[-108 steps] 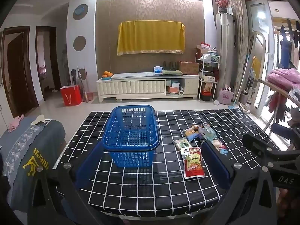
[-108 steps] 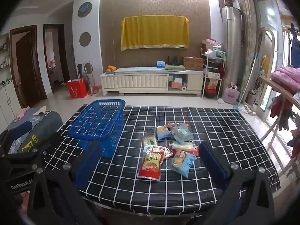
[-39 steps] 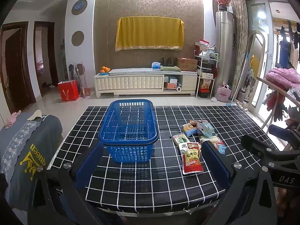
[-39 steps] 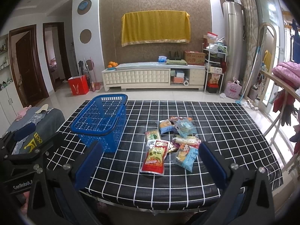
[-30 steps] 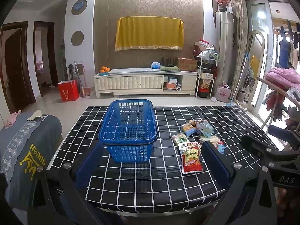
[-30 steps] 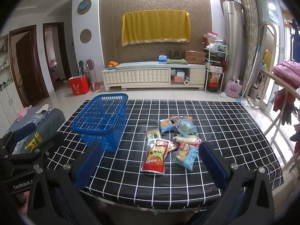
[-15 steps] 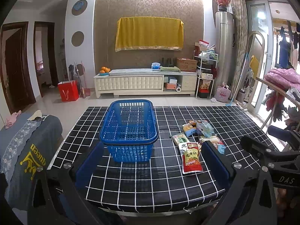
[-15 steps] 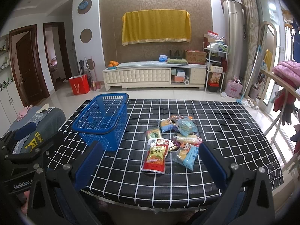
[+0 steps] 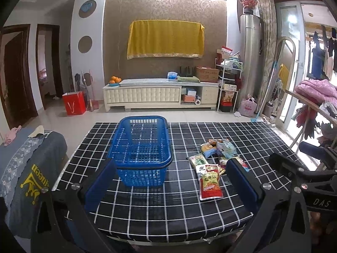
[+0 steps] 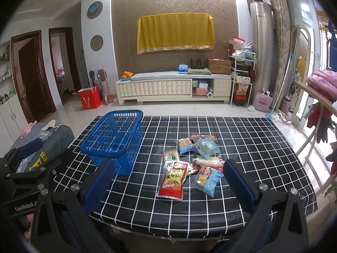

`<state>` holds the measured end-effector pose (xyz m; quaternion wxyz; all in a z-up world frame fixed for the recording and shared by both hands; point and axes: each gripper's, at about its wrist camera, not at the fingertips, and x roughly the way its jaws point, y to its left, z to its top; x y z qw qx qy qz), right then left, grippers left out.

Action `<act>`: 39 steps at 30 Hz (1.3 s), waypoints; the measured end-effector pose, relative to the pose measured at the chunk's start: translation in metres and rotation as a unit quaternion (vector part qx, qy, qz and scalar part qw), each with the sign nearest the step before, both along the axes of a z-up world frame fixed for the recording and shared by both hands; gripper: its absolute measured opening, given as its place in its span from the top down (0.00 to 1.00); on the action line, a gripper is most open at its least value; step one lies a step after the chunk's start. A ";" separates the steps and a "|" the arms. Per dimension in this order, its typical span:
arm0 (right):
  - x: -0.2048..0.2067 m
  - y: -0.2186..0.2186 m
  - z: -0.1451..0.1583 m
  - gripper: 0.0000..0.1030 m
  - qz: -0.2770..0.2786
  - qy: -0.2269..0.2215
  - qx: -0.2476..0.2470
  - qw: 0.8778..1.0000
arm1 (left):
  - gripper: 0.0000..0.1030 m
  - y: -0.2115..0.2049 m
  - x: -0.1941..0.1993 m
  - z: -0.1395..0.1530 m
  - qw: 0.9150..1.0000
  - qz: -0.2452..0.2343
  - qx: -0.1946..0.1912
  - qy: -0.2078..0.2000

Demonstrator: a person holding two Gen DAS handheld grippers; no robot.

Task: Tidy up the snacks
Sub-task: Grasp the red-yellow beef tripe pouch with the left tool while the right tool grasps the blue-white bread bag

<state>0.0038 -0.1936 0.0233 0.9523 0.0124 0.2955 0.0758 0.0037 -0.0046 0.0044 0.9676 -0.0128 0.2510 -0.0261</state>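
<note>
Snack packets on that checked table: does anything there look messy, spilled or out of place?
Nothing spilled or torn. The snack packets lie in a loose overlapping heap on the checked table, beside the blue basket, which stands upright and empty. The red packet lies nearest the camera.

Table w/ black grid cloth (image 10: 242, 147): blue basket (image 10: 113, 141) left, snack packs (image 10: 189, 160) piled right

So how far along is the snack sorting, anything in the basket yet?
Nothing done: the blue basket looks empty. Nothing in hand: left gripper and right gripper are both open, short of the table. Left: the whole pile, from the red pouch to the light blue packet.
</note>
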 end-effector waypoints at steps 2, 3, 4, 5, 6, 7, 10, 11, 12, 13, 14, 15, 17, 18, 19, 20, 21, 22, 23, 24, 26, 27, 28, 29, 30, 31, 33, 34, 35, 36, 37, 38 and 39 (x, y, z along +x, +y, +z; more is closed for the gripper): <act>0.004 -0.006 0.002 0.00 -0.017 -0.009 -0.009 1.000 | 0.00 -0.005 0.010 0.002 1.000 -0.014 -0.010 0.005; 0.006 -0.009 0.003 0.00 -0.026 -0.014 -0.016 0.999 | 0.00 -0.008 0.017 0.003 1.000 -0.014 -0.009 0.007; 0.008 -0.014 0.003 0.00 -0.039 -0.020 -0.024 0.999 | 0.00 -0.012 0.023 0.004 1.000 -0.013 -0.007 0.009; 0.010 -0.019 0.002 0.00 -0.049 -0.024 -0.031 0.998 | 0.00 -0.015 0.029 0.005 1.000 -0.011 -0.006 0.010; 0.012 -0.023 0.002 0.00 -0.059 -0.025 -0.036 0.997 | 0.00 -0.018 0.034 0.005 1.000 -0.013 -0.006 0.012; 0.015 -0.030 0.000 0.00 -0.071 -0.024 -0.039 0.996 | 0.00 -0.022 0.044 0.004 1.000 -0.017 -0.010 0.017; 0.029 -0.048 -0.011 0.00 -0.073 0.003 -0.019 0.997 | 0.00 -0.032 0.069 -0.004 0.997 -0.047 -0.039 0.050; 0.034 -0.055 -0.017 0.00 -0.073 0.016 -0.008 0.997 | 0.00 -0.036 0.076 -0.007 0.995 -0.054 -0.047 0.063; 0.040 -0.063 -0.023 0.00 -0.075 0.027 0.000 0.997 | 0.00 -0.042 0.087 -0.013 0.993 -0.061 -0.056 0.079; 0.045 -0.070 -0.029 0.00 -0.080 0.035 0.003 0.996 | 0.00 -0.047 0.094 -0.018 0.992 -0.066 -0.062 0.089; 0.048 -0.075 -0.034 0.00 -0.086 0.041 0.003 0.995 | 0.00 -0.050 0.098 -0.021 0.991 -0.068 -0.065 0.097; 0.054 -0.081 -0.039 0.00 -0.093 0.048 0.003 0.995 | 0.00 -0.056 0.106 -0.027 0.989 -0.072 -0.070 0.108; 0.062 -0.090 -0.049 0.00 -0.094 0.060 0.010 0.994 | 0.00 -0.069 0.120 -0.042 0.985 -0.078 -0.066 0.136; 0.067 -0.095 -0.056 0.00 -0.094 0.069 0.015 0.993 | 0.00 -0.074 0.125 -0.048 0.984 -0.082 -0.062 0.145; 0.072 -0.100 -0.064 0.00 -0.094 0.078 0.020 0.992 | 0.00 -0.081 0.131 -0.056 0.982 -0.091 -0.056 0.157; 0.076 -0.103 -0.069 0.00 -0.095 0.085 0.023 0.992 | 0.00 -0.088 0.136 -0.065 0.980 -0.095 -0.048 0.171; 0.080 -0.107 -0.077 0.00 -0.097 0.094 0.026 0.991 | 0.00 -0.096 0.142 -0.076 0.977 -0.097 -0.037 0.184; 0.083 -0.109 -0.083 0.00 -0.097 0.102 0.026 0.990 | 0.00 -0.102 0.145 -0.085 0.976 -0.096 -0.029 0.193; 0.087 -0.112 -0.092 0.00 -0.097 0.113 0.028 0.989 | 0.00 -0.104 0.147 -0.091 0.975 -0.096 -0.024 0.200; 0.091 -0.115 -0.100 0.00 -0.096 0.124 0.029 0.987 | 0.00 -0.108 0.151 -0.098 0.973 -0.098 -0.017 0.210; 0.097 -0.117 -0.116 0.00 -0.096 0.145 0.029 0.984 | 0.00 -0.113 0.160 -0.115 0.968 -0.098 -0.009 0.229; 0.101 -0.118 -0.122 0.00 -0.097 0.153 0.028 0.983 | 0.00 -0.115 0.165 -0.124 0.966 -0.099 -0.007 0.240; 0.104 -0.119 -0.130 0.00 -0.097 0.162 0.028 0.982 | 0.00 -0.116 0.169 -0.132 0.963 -0.099 -0.007 0.249; 0.106 -0.120 -0.137 0.00 -0.097 0.171 0.029 0.980 | 0.00 -0.117 0.172 -0.137 0.961 -0.100 -0.007 0.256; 0.108 -0.119 -0.142 0.00 -0.097 0.177 0.030 0.979 | 0.00 -0.118 0.175 -0.143 0.959 -0.101 -0.006 0.264; 0.110 -0.120 -0.147 0.00 -0.095 0.182 0.032 0.978 | 0.00 -0.120 0.179 -0.151 0.956 -0.103 -0.007 0.275; 0.116 -0.120 -0.157 0.01 -0.091 0.193 0.031 0.976 | 0.00 -0.121 0.187 -0.166 0.951 -0.105 -0.010 0.289; 0.118 -0.120 -0.162 0.01 -0.091 0.198 0.029 0.976 | 0.00 -0.121 0.193 -0.176 0.946 -0.108 -0.017 0.304; 0.120 -0.121 -0.165 0.01 -0.092 0.200 0.028 0.975 | 0.00 -0.122 0.198 -0.184 0.943 -0.109 -0.021 0.315; 0.122 -0.122 -0.169 0.01 -0.093 0.203 0.025 0.974 | 0.00 -0.122 0.202 -0.191 0.940 -0.110 -0.022 0.322; 0.123 -0.124 -0.172 0.01 -0.096 0.205 0.025 0.974 | 0.00 -0.123 0.205 -0.196 0.938 -0.109 -0.020 0.328; 0.124 -0.125 -0.176 0.01 -0.099 0.209 0.027 0.973 | 0.00 -0.124 0.208 -0.201 0.937 -0.108 -0.017 0.333; 0.126 -0.126 -0.179 0.01 -0.100 0.211 0.030 0.972 | 0.00 -0.125 0.212 -0.207 0.936 -0.108 -0.013 0.336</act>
